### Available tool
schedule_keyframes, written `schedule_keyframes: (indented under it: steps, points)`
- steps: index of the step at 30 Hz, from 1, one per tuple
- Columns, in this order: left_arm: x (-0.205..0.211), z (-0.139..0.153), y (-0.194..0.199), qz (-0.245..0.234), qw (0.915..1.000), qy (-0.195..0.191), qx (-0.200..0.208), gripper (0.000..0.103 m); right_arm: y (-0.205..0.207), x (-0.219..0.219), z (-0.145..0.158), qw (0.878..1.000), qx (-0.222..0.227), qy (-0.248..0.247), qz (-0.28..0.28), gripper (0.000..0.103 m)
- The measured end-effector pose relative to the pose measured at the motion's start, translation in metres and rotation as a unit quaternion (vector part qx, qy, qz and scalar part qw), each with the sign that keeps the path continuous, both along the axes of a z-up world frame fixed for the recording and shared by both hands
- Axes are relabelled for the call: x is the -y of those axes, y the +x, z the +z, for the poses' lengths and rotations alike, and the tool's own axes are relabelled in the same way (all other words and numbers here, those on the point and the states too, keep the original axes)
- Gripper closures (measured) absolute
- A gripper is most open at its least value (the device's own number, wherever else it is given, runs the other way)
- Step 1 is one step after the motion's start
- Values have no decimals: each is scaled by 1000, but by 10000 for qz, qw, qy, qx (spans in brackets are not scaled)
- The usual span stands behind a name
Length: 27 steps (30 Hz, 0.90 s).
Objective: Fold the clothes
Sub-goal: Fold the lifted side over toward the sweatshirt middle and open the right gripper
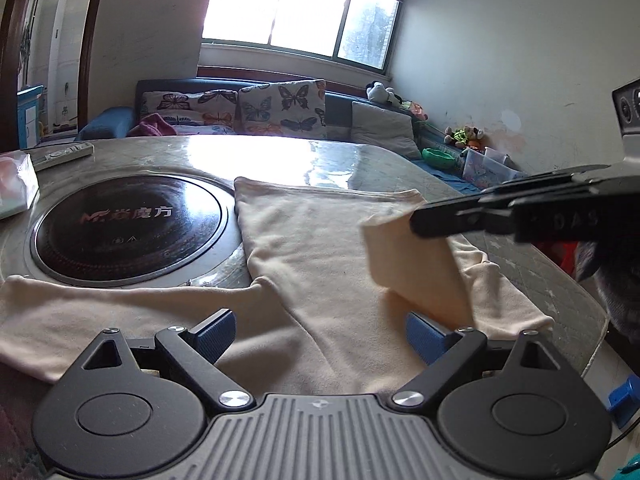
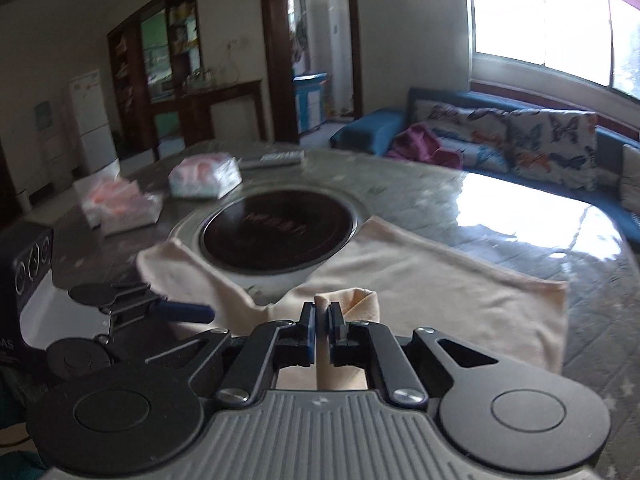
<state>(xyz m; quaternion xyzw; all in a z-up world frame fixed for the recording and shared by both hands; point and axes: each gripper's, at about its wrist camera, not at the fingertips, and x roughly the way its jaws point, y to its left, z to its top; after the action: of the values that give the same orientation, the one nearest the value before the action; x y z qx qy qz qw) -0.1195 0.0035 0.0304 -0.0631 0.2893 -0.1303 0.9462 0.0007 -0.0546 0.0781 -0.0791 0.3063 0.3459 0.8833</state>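
Surface: round grey stone-patterned table [image 1: 400,160] with a black inset induction hob [image 1: 128,228].
Garment: cream soft-cloth piece [image 1: 328,264] spread flat beside the hob.
Right gripper [image 2: 323,312]: jaws clamped on a lifted corner of the cloth.
Left gripper [image 1: 320,336]: blue pads apart, above the cloth, holding nothing.

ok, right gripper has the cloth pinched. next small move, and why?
Probably carry the pinched flap across the garment and lay it down. The right gripper is shut on a lifted edge, the rest lies flat on the table, and the left gripper is open, holding nothing.
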Motion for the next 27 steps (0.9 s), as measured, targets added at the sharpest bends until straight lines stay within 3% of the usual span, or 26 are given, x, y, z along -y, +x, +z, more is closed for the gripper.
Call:
schedule_keyframes:
  steps: [4,9,13,15,19,21,24,27]
  points:
    - [6,1,2,-114,9999,18,16,16,-7,8,2,9999,85,-58,44,83]
    - [24,-3,10,-310,9993,191,-21,26,-11,49,7,9987,164,-166,-461,74]
    - [31,-10,16,-315,9990,267,-164,47,-19,84,0,9947,181,-458,-898,67]
    - [33,-11,16,-277,9989,326,-211,49,-25,96,-5,9924,198,-645,-1033,64]
    - [37,-11,15,-303,9980,523,-193,64,-38,124,-24,9889,-27,-833,-1227,58]
    - [39,-9,16,-295,9976,598,-197,81,-42,130,-30,9885,-92,-820,-1271,54]
    - [40,-6,18,-286,9969,702,-192,96,-49,137,-39,9886,-169,-728,-1303,50]
    - [42,7,19,-331,9965,762,-44,98,-51,140,-44,9894,-233,-603,-1302,48]
